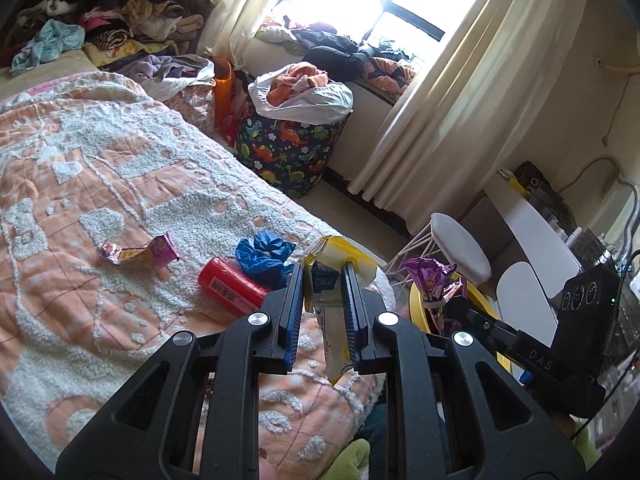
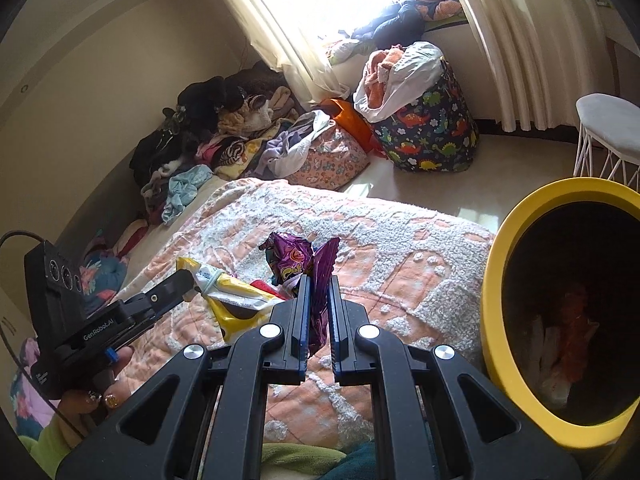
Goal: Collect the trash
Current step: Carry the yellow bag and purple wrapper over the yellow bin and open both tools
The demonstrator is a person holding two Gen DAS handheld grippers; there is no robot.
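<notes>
Wrappers are sitting in both claws as I am watching: my left claw (image 1: 322, 276) is pinching a yellow-and-white snack packet (image 1: 332, 264) between narrow jaws, and my right claw (image 2: 319, 284) is gripping a crumpled purple wrapper (image 2: 298, 258) the same way. Just right of the right claw, the yellow-rimmed bin (image 2: 496, 280) is gaping, some trash already lying inside. Left of the left claw, a blue crumpled bag (image 1: 264, 254), a red tube (image 1: 230, 286) and a pink-purple wrapper (image 1: 140, 252) are lying on the bed's orange-and-white blanket (image 1: 100, 160). Beyond both claws, a dinosaur-print hamper (image 1: 288, 148) is standing near the window curtains (image 1: 432, 120).
</notes>
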